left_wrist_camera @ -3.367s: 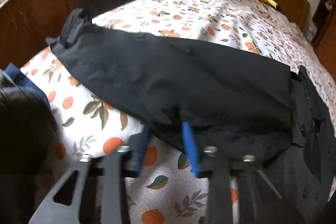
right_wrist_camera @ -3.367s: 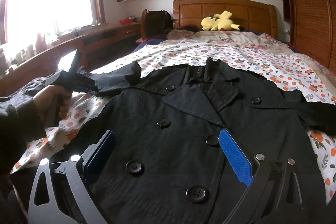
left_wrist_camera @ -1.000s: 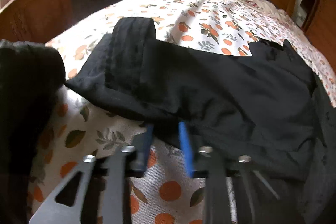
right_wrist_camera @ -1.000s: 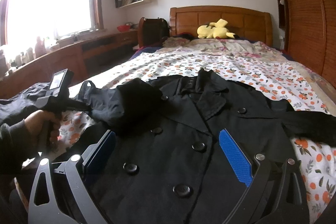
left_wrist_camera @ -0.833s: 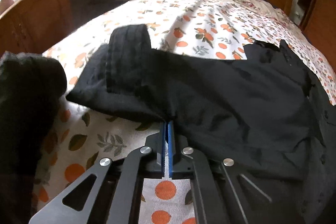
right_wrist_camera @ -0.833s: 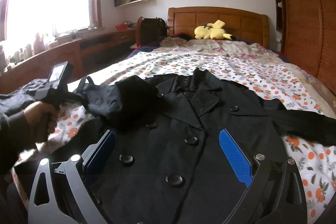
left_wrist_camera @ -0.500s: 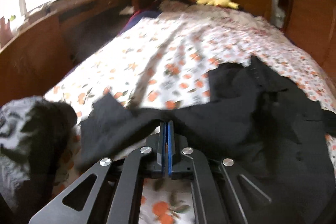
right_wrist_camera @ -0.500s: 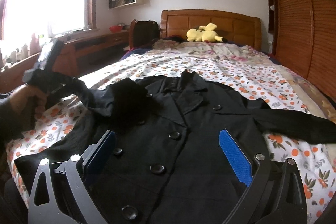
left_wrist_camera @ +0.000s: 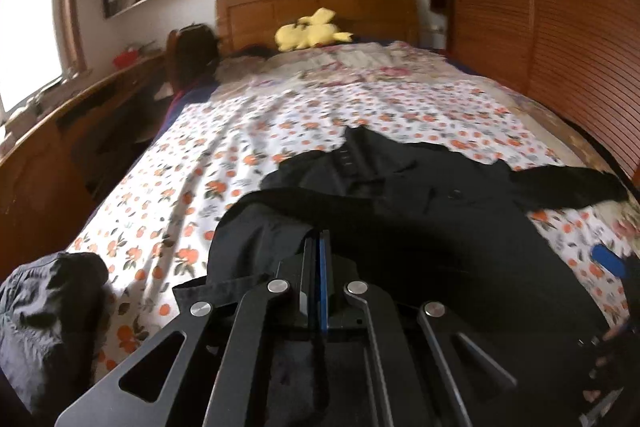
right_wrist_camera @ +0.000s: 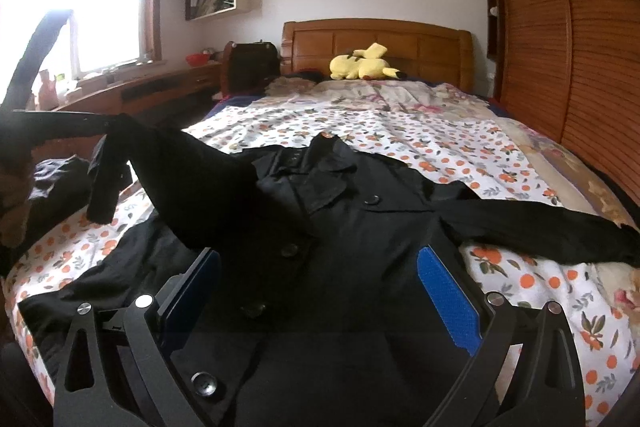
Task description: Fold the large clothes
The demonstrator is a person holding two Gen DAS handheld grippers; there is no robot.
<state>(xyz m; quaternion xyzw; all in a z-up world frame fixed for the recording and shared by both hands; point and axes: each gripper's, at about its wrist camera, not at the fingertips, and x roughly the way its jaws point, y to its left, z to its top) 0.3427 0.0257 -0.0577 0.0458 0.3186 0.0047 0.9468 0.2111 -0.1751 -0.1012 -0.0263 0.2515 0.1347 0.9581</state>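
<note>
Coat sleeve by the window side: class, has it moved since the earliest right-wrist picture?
Yes. The sleeve, clamped in the left tool, has lifted off the bedspread and swung inward over the coat front.

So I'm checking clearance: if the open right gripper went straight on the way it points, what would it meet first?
Probably the black coat: its buttoned front lies directly ahead of the right gripper, though depth is unclear.

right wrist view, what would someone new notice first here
A big black coat lies spread, buttons up, across the orange-print bedsheet. Its sleeve on the window side is lifted off the bed, pinched in the shut left claw, while the right claw hovers open over the coat's front. A yellow plush toy sits by the wooden headboard.
</note>
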